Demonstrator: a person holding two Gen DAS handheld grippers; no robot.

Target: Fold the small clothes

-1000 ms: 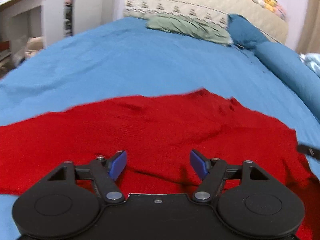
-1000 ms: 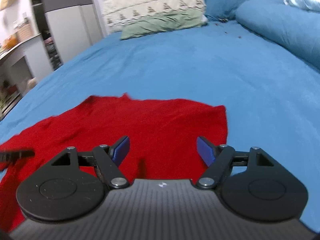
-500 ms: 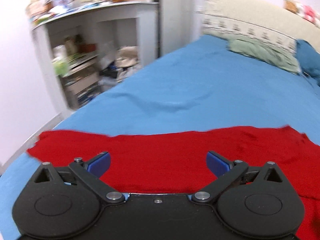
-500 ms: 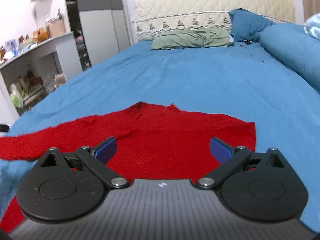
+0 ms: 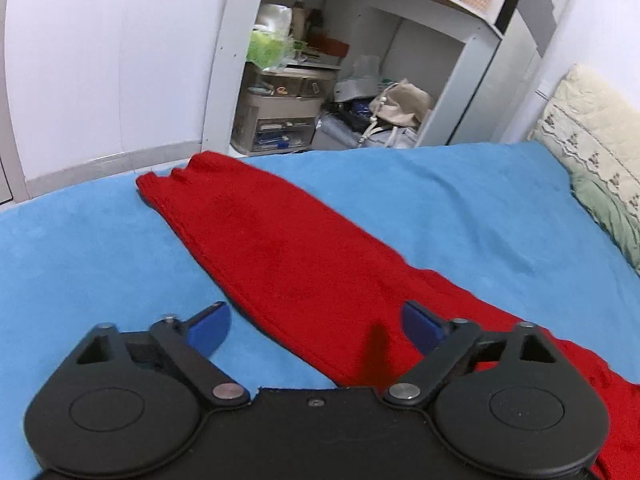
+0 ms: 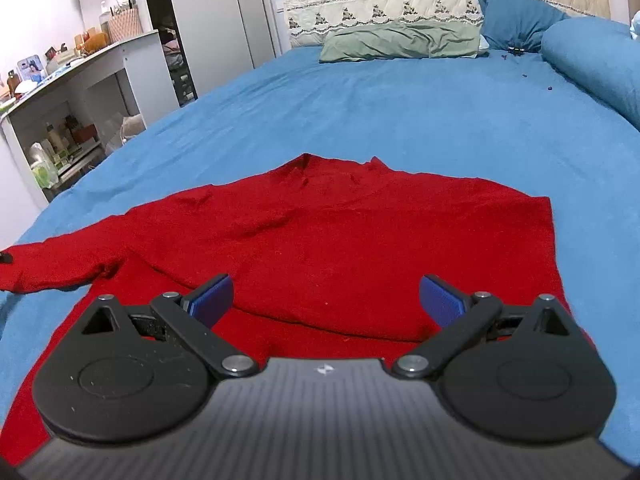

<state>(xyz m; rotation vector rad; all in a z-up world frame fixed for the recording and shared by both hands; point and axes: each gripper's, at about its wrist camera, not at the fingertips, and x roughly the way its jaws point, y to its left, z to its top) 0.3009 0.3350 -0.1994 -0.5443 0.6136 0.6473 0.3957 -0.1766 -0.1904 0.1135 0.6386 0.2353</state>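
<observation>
Basically both grippers, left (image 5: 316, 322) and right (image 6: 326, 294), jaws released over red sweater (image 6: 340, 236) on bed (image 6: 400, 112); shallow pinch risks dropping sleeve (image 5: 256, 232)

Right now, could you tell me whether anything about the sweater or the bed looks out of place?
Mostly not: the red sweater lies flat on the blue bedsheet, one sleeve stretched out. A few small dark specks dot the sheet near the pillows.

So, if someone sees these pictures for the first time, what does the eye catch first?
First the red sweater, spread flat on the blue bedsheet, its neck toward the headboard. In the left wrist view one long sleeve stretches toward the bed edge, near a cluttered white shelf unit. Both the left gripper and the right gripper hover open above the fabric.
</observation>
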